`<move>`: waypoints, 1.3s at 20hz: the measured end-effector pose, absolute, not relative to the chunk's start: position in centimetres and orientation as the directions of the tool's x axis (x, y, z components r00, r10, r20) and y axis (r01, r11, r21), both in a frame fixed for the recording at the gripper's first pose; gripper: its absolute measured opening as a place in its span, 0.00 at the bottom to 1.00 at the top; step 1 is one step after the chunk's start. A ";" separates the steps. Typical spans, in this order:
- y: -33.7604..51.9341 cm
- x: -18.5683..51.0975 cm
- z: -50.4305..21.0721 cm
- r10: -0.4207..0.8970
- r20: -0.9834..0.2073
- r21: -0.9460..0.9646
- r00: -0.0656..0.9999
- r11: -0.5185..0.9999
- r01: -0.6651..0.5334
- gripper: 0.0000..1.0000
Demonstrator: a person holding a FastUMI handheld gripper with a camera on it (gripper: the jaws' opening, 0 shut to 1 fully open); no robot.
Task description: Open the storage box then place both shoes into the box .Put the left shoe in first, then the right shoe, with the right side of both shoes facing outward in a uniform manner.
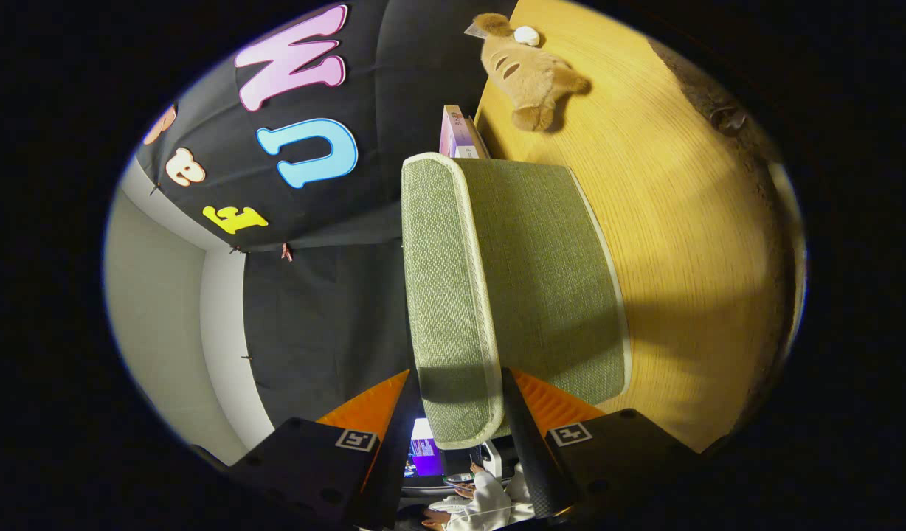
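Straddling the near edge of the storage box [497, 295], your gripper [457, 413] has its fingers spread to either side of the pale piped rim, not visibly pinching it. Expect this woven green fabric box to be light and soft-walled, so it may flex. Take hold on the stiffer piped lid edge. It rests on the smooth wooden table [689, 221], with a fuzzy plush toy [530, 74] well beyond.
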State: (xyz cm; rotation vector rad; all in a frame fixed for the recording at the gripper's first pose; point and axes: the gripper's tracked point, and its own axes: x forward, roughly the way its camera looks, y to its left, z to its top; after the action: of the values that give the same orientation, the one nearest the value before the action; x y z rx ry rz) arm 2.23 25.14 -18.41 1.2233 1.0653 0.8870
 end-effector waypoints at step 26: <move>29.3 0.5 -7.9 0.935 -0.195 0.961 0.296 0.243 -0.132 0.05</move>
State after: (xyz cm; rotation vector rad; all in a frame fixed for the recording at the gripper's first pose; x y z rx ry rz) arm 0.45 29.30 -7.93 1.0485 0.9812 0.9175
